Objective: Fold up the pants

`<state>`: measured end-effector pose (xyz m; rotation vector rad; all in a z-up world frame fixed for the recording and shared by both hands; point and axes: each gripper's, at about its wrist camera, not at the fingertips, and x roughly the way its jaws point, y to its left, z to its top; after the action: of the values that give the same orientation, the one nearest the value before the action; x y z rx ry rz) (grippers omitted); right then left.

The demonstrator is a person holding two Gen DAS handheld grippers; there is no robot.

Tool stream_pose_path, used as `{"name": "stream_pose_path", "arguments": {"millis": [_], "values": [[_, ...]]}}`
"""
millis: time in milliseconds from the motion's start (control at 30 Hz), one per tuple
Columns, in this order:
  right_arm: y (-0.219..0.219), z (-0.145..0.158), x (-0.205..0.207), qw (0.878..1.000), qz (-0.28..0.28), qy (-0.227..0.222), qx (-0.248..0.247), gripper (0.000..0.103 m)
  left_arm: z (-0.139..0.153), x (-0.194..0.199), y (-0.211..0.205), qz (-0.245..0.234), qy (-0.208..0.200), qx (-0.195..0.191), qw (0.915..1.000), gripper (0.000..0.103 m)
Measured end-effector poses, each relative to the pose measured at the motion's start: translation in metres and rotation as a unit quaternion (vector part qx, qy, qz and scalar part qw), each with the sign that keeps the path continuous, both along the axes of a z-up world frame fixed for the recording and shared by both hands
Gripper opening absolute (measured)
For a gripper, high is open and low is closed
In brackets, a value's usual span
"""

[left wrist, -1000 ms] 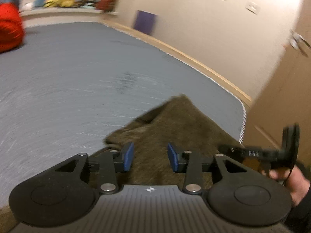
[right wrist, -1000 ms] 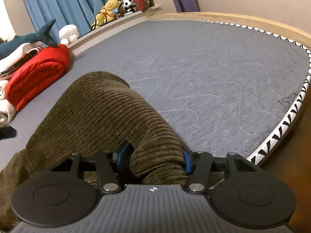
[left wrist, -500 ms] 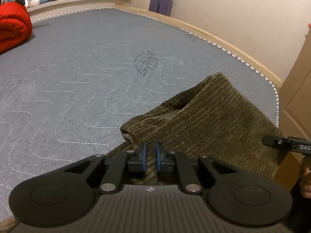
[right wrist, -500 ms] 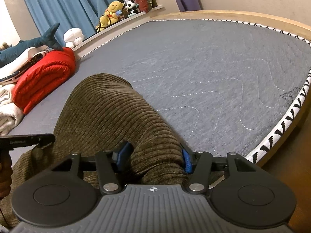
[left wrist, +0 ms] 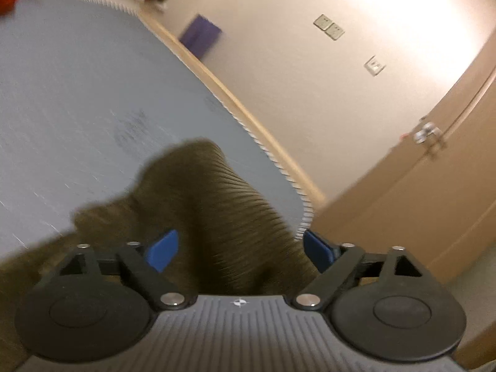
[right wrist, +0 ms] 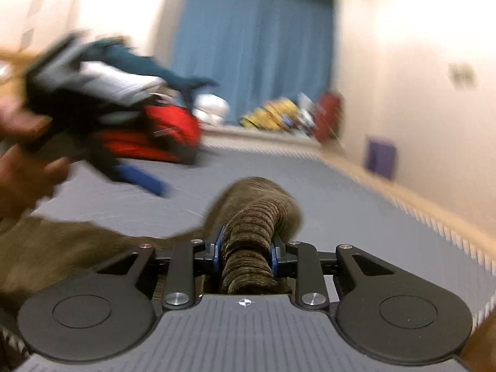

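On the near part of the grey quilted bed, the brown corduroy pants lie bunched, with one ridge of fabric rising toward the far side. The left hand-held gripper stands with its blue pads wide apart; its jaws have just been opening, and a fold of the pants lies between them without being pressed from either side. The right hand-held gripper is clamped on a thick bunched roll of the same pants; its jaws have just been closing, and both pads bear on the fabric. In the right wrist view, the left hand-held gripper appears blurred at the upper left, carried by a person's hand. A red bundle lies at the far left of the bed. Stuffed toys sit on a ledge below a blue curtain. A purple object stands against the right wall. A door with a metal handle is at the right.
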<state>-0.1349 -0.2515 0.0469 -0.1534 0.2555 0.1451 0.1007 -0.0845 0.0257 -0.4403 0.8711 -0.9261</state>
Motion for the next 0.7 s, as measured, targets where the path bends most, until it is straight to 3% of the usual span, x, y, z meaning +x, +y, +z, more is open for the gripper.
{"name": "stream_pose_path", "arguments": {"millis": [100, 267, 433, 533, 567, 600, 700], "values": [[0.037, -0.002, -0.018, 0.995, 0.061, -0.034, -0.074, 0.028, -0.004, 0.008, 0.005, -0.005, 0.032, -0.004, 0.9995, 0.099], [0.081, -0.007, -0.041, 0.976, 0.141, -0.070, -0.153, 0.028, 0.000, 0.013, 0.013, 0.015, 0.018, 0.087, 0.9960, 0.100], [0.111, -0.007, -0.055, 0.961, 0.189, -0.090, -0.179, 0.027, -0.008, 0.012, 0.026, 0.033, 0.010, 0.154, 0.9875, 0.098], [0.124, -0.004, -0.053, 0.959, 0.203, -0.088, -0.176, 0.027, -0.006, 0.010, 0.048, 0.054, -0.005, 0.184, 0.9813, 0.065], [0.129, -0.003, -0.053, 0.959, 0.207, -0.087, -0.174, 0.027, -0.004, 0.009, 0.060, 0.061, -0.009, 0.188, 0.9803, 0.049], [0.131, -0.002, -0.051, 0.959, 0.210, -0.087, -0.172, 0.027, -0.003, 0.008, 0.073, 0.065, -0.008, 0.183, 0.9809, 0.041], [0.144, 0.004, -0.048, 0.957, 0.234, -0.077, -0.153, 0.033, -0.003, 0.001, 0.112, 0.087, -0.004, 0.179, 0.9800, 0.034]]}}
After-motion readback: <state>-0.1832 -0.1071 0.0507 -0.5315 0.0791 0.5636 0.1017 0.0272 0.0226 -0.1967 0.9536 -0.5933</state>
